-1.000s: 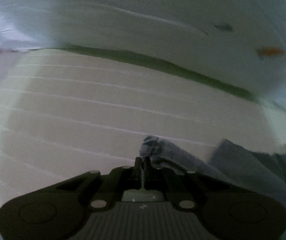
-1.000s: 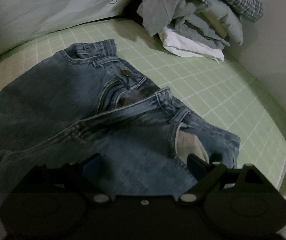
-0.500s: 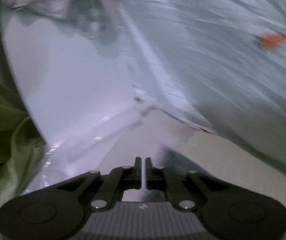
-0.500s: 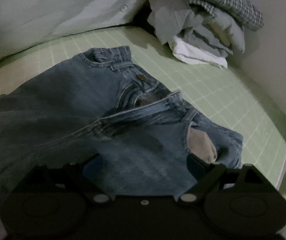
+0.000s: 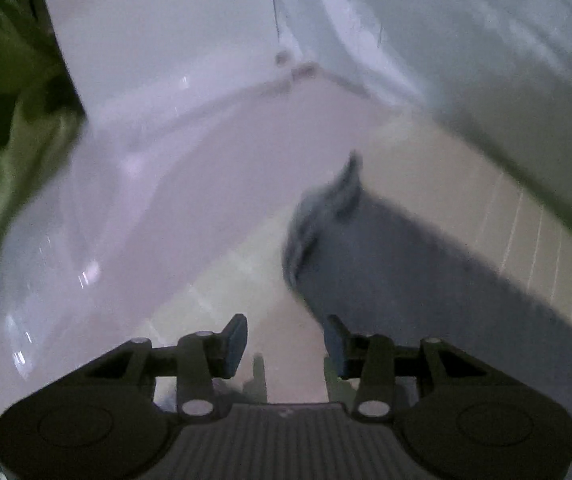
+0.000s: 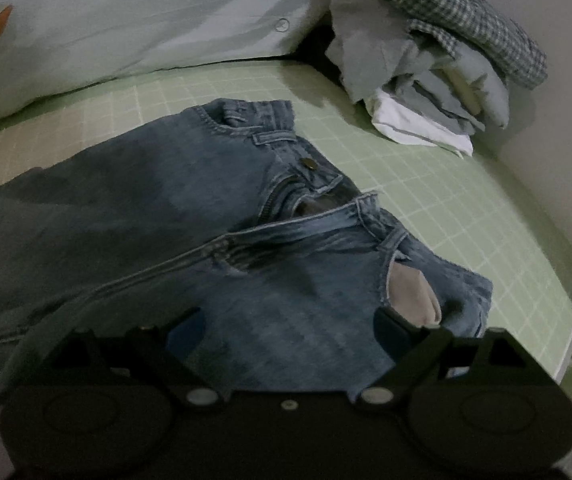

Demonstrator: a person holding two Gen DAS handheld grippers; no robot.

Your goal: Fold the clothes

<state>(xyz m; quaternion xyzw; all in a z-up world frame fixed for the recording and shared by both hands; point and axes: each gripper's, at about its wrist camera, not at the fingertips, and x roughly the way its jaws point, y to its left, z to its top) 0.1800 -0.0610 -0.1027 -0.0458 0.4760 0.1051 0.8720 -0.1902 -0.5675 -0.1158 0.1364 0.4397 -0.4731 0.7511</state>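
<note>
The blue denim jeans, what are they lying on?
The blue denim jeans lie spread on a light green sheet with a white grid. What the sheet covers under the jeans cannot be seen.

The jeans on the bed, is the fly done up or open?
Open. On the jeans the waistband halves sit apart, the brass button is unfastened, and the zipper gapes below it.

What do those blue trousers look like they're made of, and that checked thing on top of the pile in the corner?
The blue trousers look like denim: faded, matte blue cloth with pale stitched seams, belt loops and a metal button at the waist. The checked garment on the pile looks like thin woven cloth, probably cotton, in a small dark-and-light gingham; it drapes softly in folds. The exact fibre cannot be told.
</note>
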